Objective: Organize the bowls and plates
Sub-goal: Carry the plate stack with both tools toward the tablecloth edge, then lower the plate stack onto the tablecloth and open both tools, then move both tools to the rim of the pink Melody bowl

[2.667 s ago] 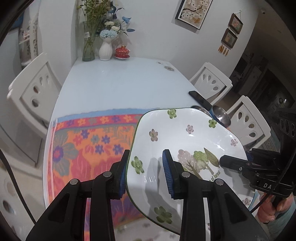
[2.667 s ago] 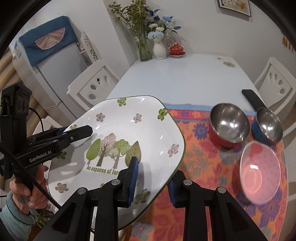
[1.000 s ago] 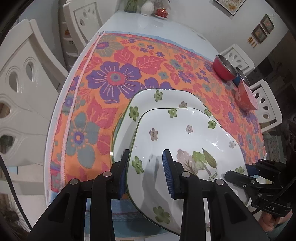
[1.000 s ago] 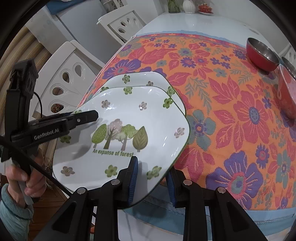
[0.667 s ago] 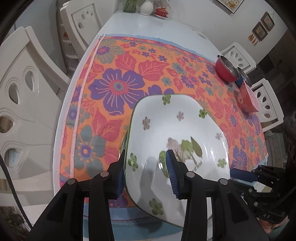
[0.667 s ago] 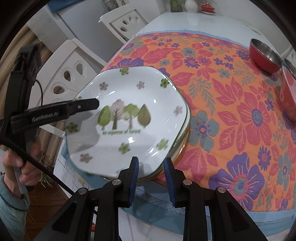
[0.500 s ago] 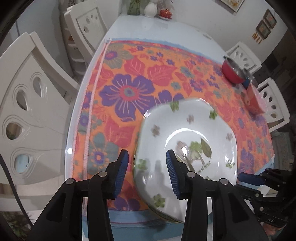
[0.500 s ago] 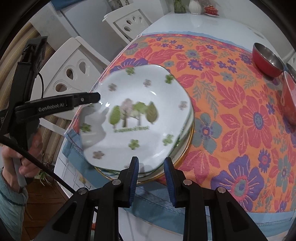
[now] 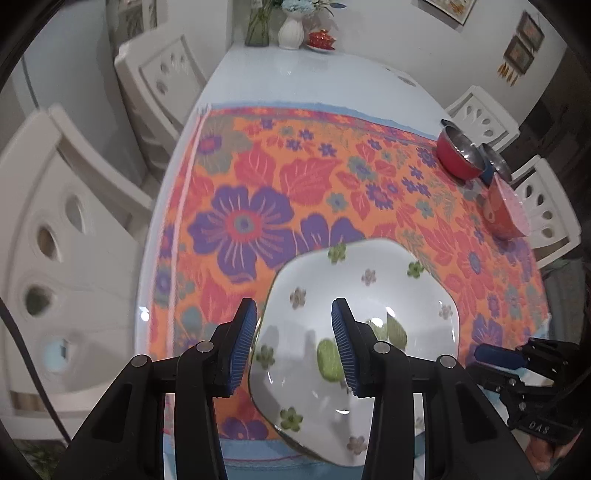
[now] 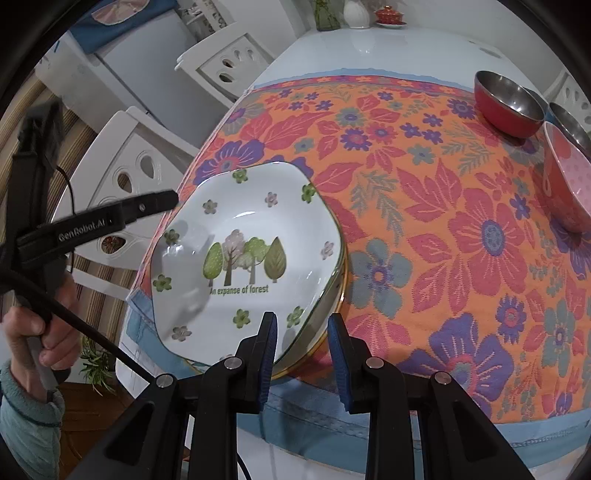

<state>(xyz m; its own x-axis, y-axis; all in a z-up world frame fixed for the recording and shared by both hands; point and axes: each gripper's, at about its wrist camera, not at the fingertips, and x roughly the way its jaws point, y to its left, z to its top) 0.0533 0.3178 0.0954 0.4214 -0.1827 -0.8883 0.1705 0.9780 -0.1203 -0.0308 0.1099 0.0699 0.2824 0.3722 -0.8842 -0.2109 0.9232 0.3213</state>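
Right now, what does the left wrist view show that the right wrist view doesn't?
Left wrist only: framed pictures on the wall. Right wrist only: the plate's "An expanse of forest" lettering and the person's hand with teal sleeve. Both: the white flower-printed square plate on the stack, orange floral cloth, red steel-lined bowl, pink bowl.

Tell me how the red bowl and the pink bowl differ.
The red bowl has a bare metal inside; the pink bowl is pink with pale dots inside. The red bowl stands farther up the floral cloth, the pink bowl nearer. Both sit upright and empty on the cloth's right side.
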